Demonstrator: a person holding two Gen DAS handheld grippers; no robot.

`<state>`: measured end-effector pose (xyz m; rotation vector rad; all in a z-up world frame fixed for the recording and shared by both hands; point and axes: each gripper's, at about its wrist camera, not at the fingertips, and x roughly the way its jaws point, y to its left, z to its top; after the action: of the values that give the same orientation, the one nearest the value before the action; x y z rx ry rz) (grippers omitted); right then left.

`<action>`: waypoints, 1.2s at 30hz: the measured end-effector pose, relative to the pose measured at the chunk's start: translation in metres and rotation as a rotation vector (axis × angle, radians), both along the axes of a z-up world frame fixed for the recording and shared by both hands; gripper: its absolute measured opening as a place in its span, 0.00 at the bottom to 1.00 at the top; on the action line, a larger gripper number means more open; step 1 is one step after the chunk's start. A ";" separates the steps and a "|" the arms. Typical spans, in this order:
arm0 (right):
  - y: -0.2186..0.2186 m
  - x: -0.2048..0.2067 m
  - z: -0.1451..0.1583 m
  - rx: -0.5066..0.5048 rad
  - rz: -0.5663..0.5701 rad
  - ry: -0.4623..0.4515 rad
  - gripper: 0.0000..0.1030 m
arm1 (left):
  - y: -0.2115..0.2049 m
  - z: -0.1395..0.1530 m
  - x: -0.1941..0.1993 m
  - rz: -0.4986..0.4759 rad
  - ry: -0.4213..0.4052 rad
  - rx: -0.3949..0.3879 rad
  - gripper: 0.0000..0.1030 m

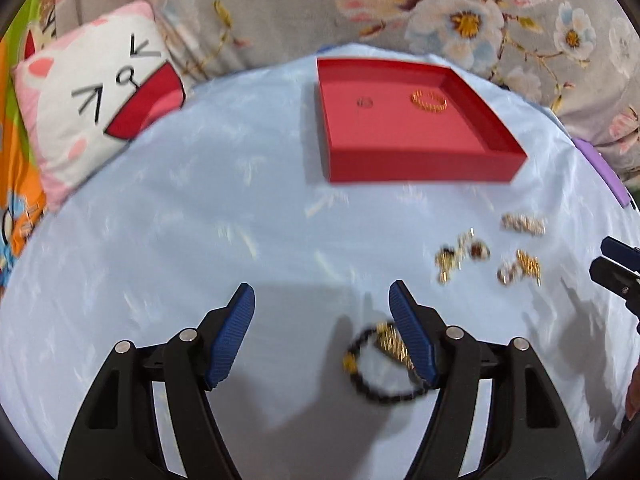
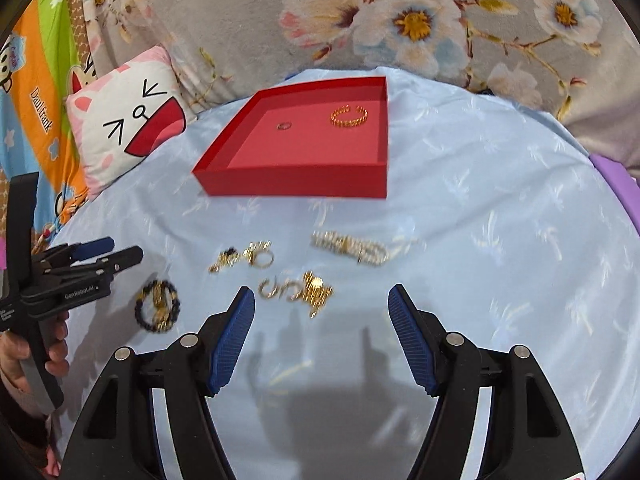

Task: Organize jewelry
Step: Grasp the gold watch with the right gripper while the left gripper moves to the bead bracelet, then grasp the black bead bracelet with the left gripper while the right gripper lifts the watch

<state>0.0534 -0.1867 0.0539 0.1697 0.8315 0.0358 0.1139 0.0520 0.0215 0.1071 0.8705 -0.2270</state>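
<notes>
Your left gripper (image 1: 322,334): jaws released, black beaded bracelet with gold charm (image 1: 382,364) touching the right jaw, staged for pickup. Right gripper (image 2: 321,334): jaws released, gold earrings (image 2: 298,290) just ahead. Shallow red square tray (image 2: 296,184) beyond both.

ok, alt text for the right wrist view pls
Open right tongs hover above loose gold jewelry scattered on a pale blue cloth. Beyond it a red tray holds a gold bangle and a small ring. At left, the left tongs sit near a black beaded bracelet.
</notes>
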 end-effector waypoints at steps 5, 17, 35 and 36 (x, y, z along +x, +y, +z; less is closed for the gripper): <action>0.029 -0.013 -0.009 0.022 0.095 0.004 0.65 | 0.014 -0.018 -0.023 0.022 0.025 -0.009 0.65; 0.139 0.010 -0.032 -0.047 0.384 0.065 0.31 | 0.041 -0.025 -0.044 0.074 0.022 0.039 0.67; 0.115 0.008 -0.009 0.047 0.343 0.013 0.10 | 0.025 -0.028 -0.038 -0.047 0.082 -0.064 0.68; 0.110 0.005 -0.005 0.052 0.333 0.004 0.10 | 0.022 -0.027 -0.036 -0.058 0.085 -0.067 0.69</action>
<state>0.0582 -0.0768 0.0490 0.0790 0.8561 0.3700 0.0779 0.0736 -0.0059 0.0606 0.9442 -0.3161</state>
